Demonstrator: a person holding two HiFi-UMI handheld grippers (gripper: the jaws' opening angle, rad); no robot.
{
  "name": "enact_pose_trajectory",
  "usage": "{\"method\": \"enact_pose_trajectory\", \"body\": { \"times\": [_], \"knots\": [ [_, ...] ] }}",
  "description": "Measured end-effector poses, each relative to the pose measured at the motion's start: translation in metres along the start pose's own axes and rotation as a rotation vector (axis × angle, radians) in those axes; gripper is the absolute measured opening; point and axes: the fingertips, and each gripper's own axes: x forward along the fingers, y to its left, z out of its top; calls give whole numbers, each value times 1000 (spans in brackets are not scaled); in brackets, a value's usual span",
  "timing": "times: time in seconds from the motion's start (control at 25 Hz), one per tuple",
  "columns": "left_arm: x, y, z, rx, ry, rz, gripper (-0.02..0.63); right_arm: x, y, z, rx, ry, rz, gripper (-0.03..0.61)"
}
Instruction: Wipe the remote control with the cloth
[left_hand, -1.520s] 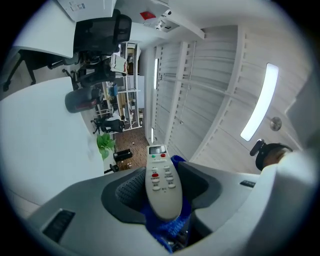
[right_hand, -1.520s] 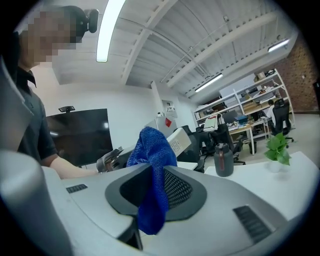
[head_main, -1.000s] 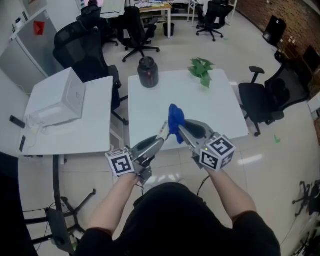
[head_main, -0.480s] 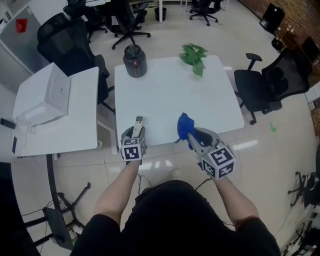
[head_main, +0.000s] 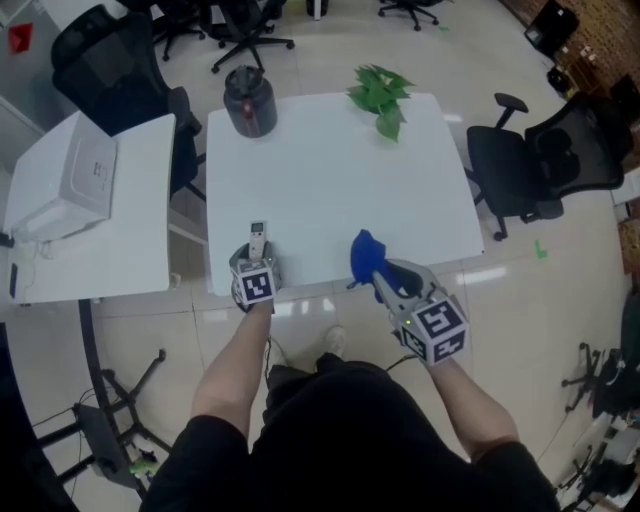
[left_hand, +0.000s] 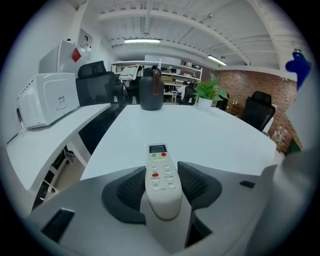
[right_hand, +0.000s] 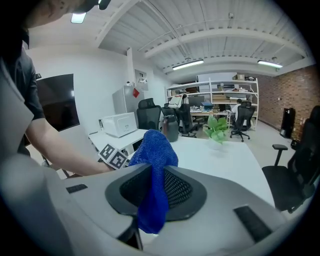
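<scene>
Smooth, flat white tabletop (head_main: 330, 170), square, with a dark rounded jar (head_main: 247, 100) at the far left corner and a leafy green plant (head_main: 378, 92) near the far edge. To its left, a second white table (head_main: 130, 250) bearing a boxy white appliance (head_main: 58, 190). Glossy pale floor (head_main: 520, 300) all around; black office chairs (head_main: 545, 165) to the right.

Remote control (left_hand: 161, 175): slim bar of off-white hard plastic, rounded at the near end. Small grey display at the far tip, 1 green and 1 red round button below it, then rows of pale buttons with 1 red oval among them. Face up, pointing out over the tabletop toward the jar. In the head view, at the near left part of the table, just inside its front edge. Cannot tell whether touching the surface.

Left gripper (left_hand: 161, 186): grey moulded shell with 2 dark ribbed pads (left_hand: 125, 189). Jaws fairly wide, pressed against both long sides of the remote's lower half.

Right gripper (right_hand: 156, 191): same grey shell, pads (right_hand: 179, 189) with a fine grid texture. Jaws nearly together, pinching a cloth (right_hand: 154, 150). Deep blue, fuzzy, bunched into a soft lump above the jaws, a tail hanging below them. In the head view, raised by the table's front edge, right of the remote and apart from it.
</scene>
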Motion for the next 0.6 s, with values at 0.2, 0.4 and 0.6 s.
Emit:
{"method": "enact_pose_trajectory", "body": {
  "times": [0.2,0.4,0.6],
  "knots": [
    [4,-2,-12,19,28,28,209,9,-6,-3,0,16,14,71],
    [3,-2,-12,28,18,15,213,21,-6,-6,-1,35,30,71],
    [-9,-3,-14,37,6,-7,244,40,-12,-11,-19,67,31,72]
  ]
}}
